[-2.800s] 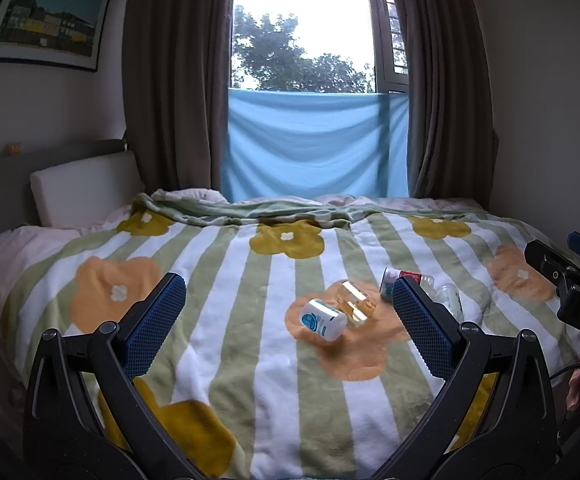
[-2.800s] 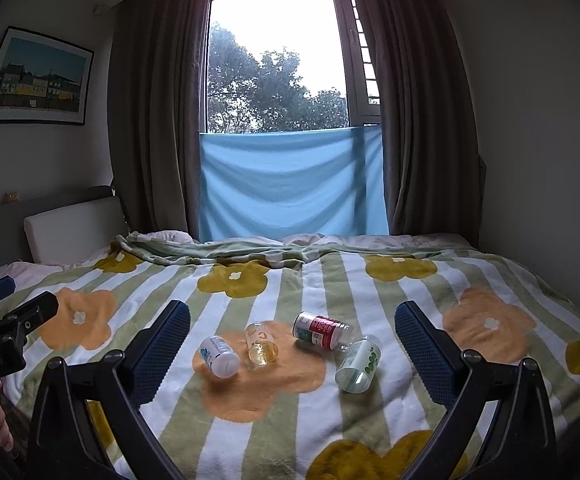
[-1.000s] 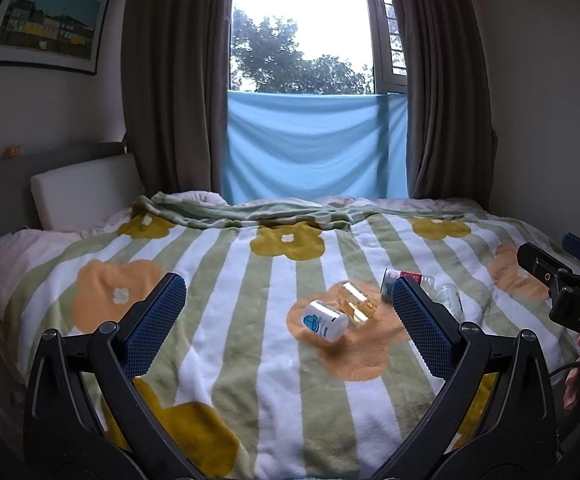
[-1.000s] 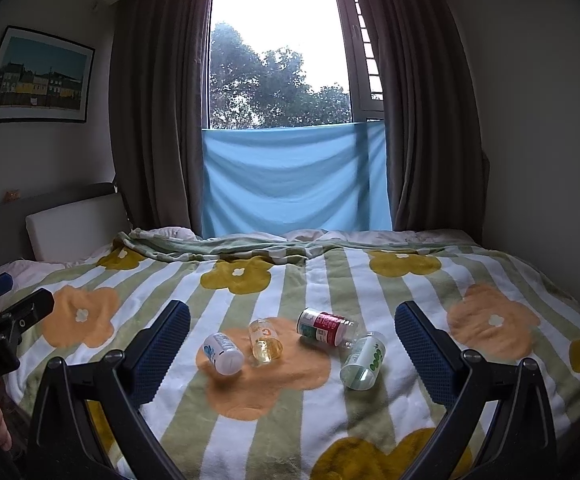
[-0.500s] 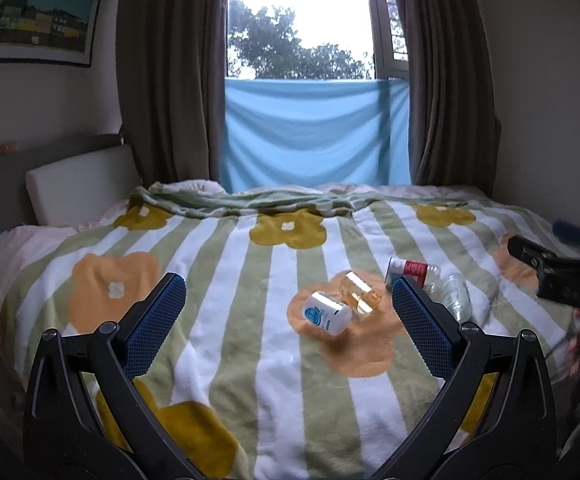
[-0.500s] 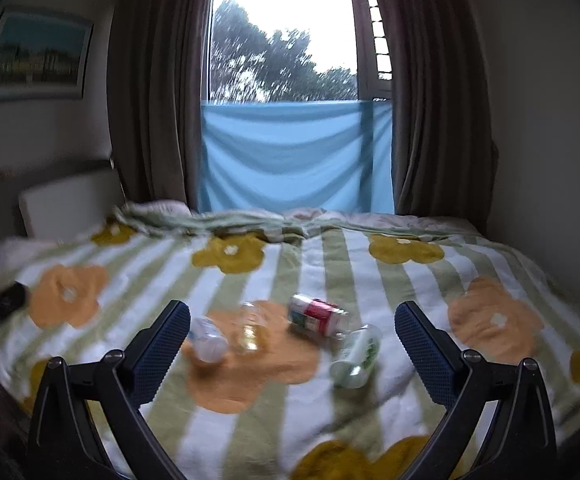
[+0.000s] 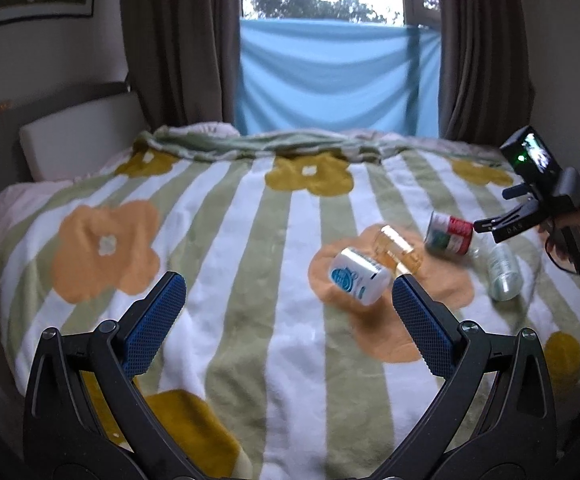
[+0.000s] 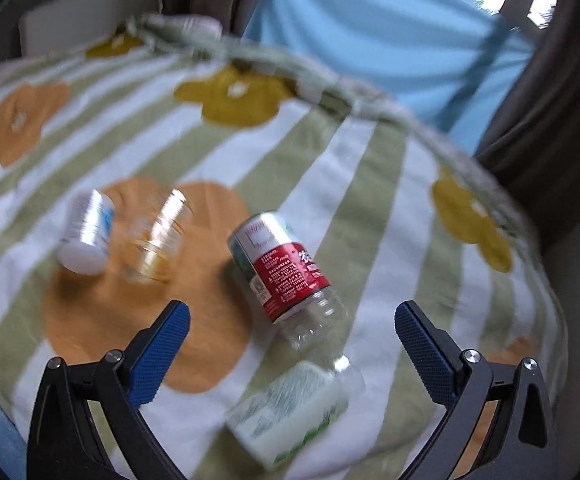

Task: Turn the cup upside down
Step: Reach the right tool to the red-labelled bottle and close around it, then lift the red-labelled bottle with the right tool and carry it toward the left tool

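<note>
A clear glass cup [image 7: 397, 249] [image 8: 157, 240] with gold rings lies tilted on the flowered blanket. A white cup with a blue print [image 7: 357, 276] [image 8: 87, 236] lies on its side left of it. A clear cup with a green print [image 7: 502, 271] [image 8: 290, 408] lies on its side further right. My right gripper [image 8: 292, 338] is open and hovers just above that cup and the bottle. It shows in the left wrist view [image 7: 530, 216]. My left gripper [image 7: 286, 312] is open and empty, short of the cups.
A plastic bottle with a red label [image 7: 450, 236] [image 8: 286, 276] lies between the cups. The striped blanket [image 7: 250, 280] covers the bed. A pillow [image 7: 78, 140] lies at the back left. Curtains and a blue cloth [image 7: 338, 76] hang behind.
My right gripper has moved forward and down over the bottle and the green-print cup, tilting left. My left gripper has dipped slightly towards the bed. Nothing on the bed has moved.
</note>
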A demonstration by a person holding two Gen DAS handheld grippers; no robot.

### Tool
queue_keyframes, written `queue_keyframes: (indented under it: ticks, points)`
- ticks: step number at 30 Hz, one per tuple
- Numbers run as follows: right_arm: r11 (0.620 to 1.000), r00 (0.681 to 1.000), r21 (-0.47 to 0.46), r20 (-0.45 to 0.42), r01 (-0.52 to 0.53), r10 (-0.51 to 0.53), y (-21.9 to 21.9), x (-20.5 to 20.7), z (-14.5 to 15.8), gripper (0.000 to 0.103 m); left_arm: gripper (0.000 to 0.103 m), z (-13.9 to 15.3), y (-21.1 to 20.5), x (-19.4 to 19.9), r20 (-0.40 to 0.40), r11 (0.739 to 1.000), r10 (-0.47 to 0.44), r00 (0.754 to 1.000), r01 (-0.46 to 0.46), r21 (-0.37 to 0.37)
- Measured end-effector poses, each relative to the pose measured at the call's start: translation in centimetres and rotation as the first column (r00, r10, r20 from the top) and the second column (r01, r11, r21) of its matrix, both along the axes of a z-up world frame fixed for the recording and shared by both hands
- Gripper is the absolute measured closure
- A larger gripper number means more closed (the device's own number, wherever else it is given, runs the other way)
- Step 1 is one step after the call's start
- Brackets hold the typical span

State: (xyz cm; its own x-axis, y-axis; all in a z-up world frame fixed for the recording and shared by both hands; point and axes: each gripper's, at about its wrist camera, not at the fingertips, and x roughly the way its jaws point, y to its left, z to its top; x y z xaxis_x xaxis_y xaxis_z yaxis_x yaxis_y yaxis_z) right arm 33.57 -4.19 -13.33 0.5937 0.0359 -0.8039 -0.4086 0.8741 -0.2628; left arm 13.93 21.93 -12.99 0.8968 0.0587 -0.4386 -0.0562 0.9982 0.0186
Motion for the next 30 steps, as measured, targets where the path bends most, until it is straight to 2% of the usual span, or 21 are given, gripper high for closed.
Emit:
queue_keyframes:
  ticks: [5, 10, 11, 13, 14, 15, 16, 20, 23, 26, 30]
  points:
    - [0.99, 0.993, -0.123, -0.105, -0.067, 0.055, 0.9, 4.3, -3.7, 0.001, 0.0, -1.7, 0.3, 2.1, -0.042, 1.0, 0.013, 0.999, -0.013, 0.01]
    - [0.959, 0.976, -0.246, -0.197, -0.137, 0.089, 1.9, 6.7, -6.8, 0.001, 0.0, -2.7, 0.3, 2.8, -0.067, 1.0, 0.021, 0.998, -0.02, 0.019]
    - [0.954, 0.973, -0.261, -0.212, -0.149, 0.094, 2.1, 7.0, -7.3, 0.005, 0.0, -2.8, 0.4, 2.9, -0.072, 1.0, 0.023, 0.997, -0.021, 0.019]
    - [0.944, 0.968, -0.287, -0.234, -0.161, 0.094, 2.2, 7.3, -8.0, 0.019, 0.0, -2.9, 0.6, 3.0, -0.079, 1.0, 0.028, 0.997, -0.026, 0.016]
    - [0.942, 0.965, -0.292, -0.244, -0.165, 0.093, 2.4, 7.3, -8.2, 0.034, 0.0, -2.9, 0.8, 3.0, -0.079, 1.0, 0.029, 0.996, -0.028, 0.014]
    - [0.942, 0.962, -0.292, -0.256, -0.166, 0.091, 2.5, 7.4, -8.5, 0.039, 0.0, -2.9, 0.9, 2.9, -0.078, 0.999, 0.031, 0.996, -0.031, 0.011]
    - [0.941, 0.962, -0.297, -0.258, -0.163, 0.085, 2.6, 7.3, -8.6, 0.039, 0.0, -2.9, 1.1, 2.8, -0.077, 0.999, 0.034, 0.996, -0.034, 0.006]
    - [0.944, 0.968, -0.292, -0.236, -0.151, 0.082, 3.0, 7.0, -8.1, 0.039, 0.0, -2.4, 1.6, 2.2, -0.064, 0.999, 0.043, 0.997, -0.044, -0.004]
    - [0.955, 0.974, -0.259, -0.208, -0.146, 0.093, 3.7, 6.2, -6.2, 0.04, 0.0, -1.6, 1.9, 1.2, -0.047, 0.999, 0.044, 0.998, -0.044, -0.005]
    - [0.959, 0.973, -0.217, -0.182, -0.18, 0.141, 4.8, 4.1, -3.7, 0.04, 0.0, -0.9, 2.1, 0.2, -0.028, 0.999, 0.042, 0.999, -0.042, -0.012]
    - [0.951, 0.957, -0.157, -0.162, -0.266, 0.241, 7.3, -0.9, -0.6, 0.04, 0.0, 0.3, 2.4, -1.6, 0.003, 0.999, 0.033, 0.999, -0.033, -0.017]
